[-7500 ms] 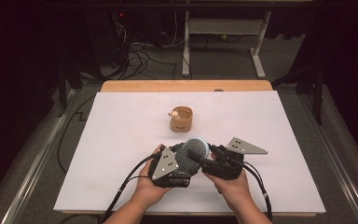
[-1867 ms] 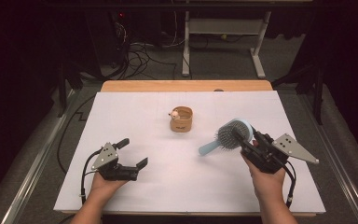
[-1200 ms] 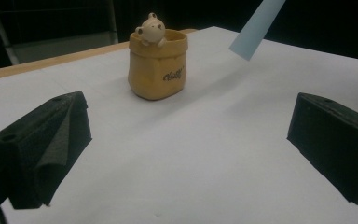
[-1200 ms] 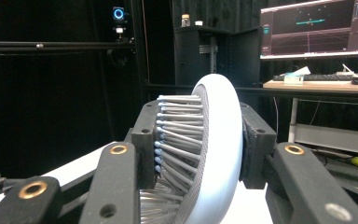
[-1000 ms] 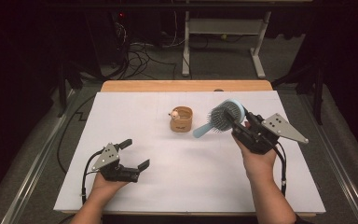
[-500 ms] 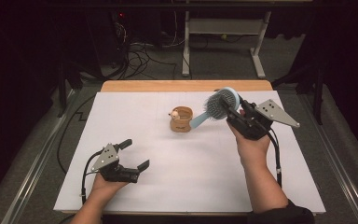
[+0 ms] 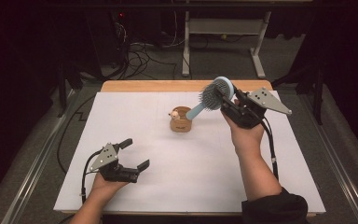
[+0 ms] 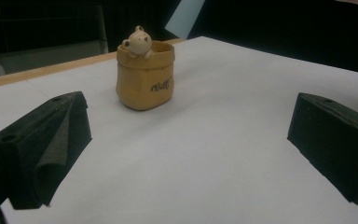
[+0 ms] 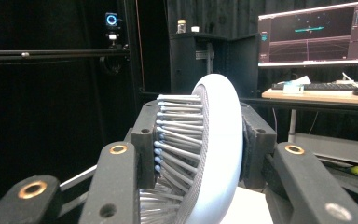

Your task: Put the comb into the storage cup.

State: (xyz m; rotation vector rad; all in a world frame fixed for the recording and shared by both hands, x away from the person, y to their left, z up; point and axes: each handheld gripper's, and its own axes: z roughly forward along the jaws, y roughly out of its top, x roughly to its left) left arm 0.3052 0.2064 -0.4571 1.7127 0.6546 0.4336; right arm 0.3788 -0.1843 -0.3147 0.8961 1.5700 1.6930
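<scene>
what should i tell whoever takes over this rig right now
Right gripper: shut on the head of the blue hairbrush, held up above the far right part of the table; the handle slants down toward the small tan cup.
Left gripper: open, holds nothing, low over the near left of the white table.
Cup: upright at the table's far middle, a little figure on its rim.
Done: brush picked up and its handle aimed at the cup.
Left: probably lower the handle into the cup and let go; the tip looks not yet inside.
</scene>
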